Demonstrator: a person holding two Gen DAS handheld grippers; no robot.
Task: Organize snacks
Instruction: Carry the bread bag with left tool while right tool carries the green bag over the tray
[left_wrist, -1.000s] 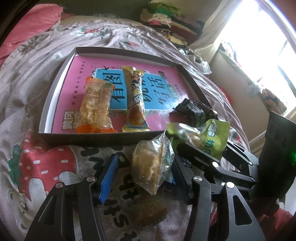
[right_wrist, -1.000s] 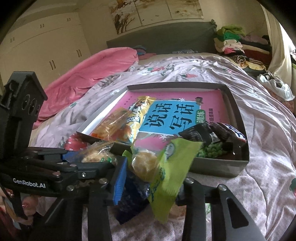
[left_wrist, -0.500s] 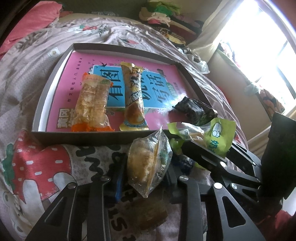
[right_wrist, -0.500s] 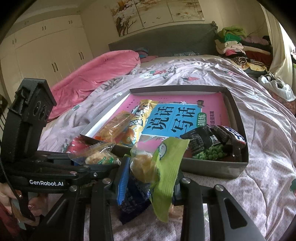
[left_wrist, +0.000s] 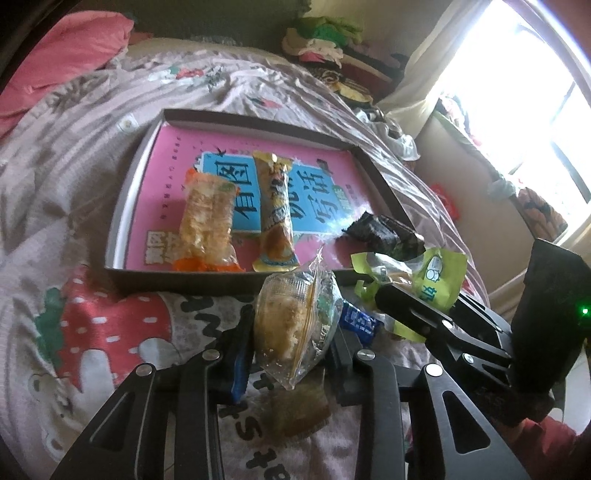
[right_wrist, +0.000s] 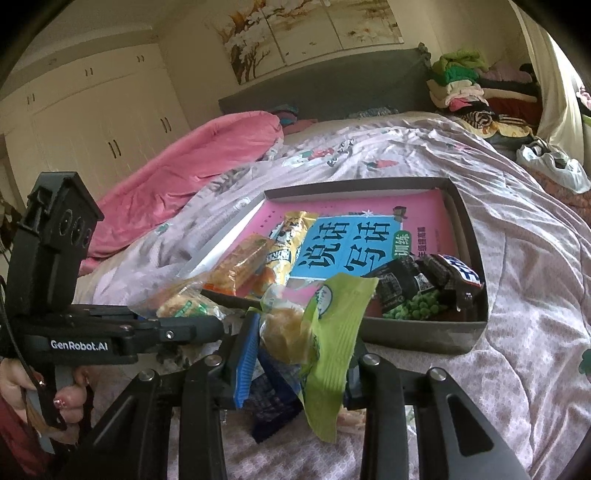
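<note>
Snacks here are light, crinkly and crushable, best pinched at the sealed edges. One clear-wrapped cake (left_wrist: 295, 321) is clamped in the left gripper (left_wrist: 291, 332) jaws, one green packet (right_wrist: 328, 332) in the right gripper (right_wrist: 299, 350), both held near the front edge of the tray (left_wrist: 122, 206) on the bed (left_wrist: 74, 155). Two long packs and two dark packets are counted inside.

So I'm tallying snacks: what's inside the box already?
The box holds an orange-ended pack, a yellow pack, dark wrappers and green peas on a pink book. Anything beneath is hidden.
</note>
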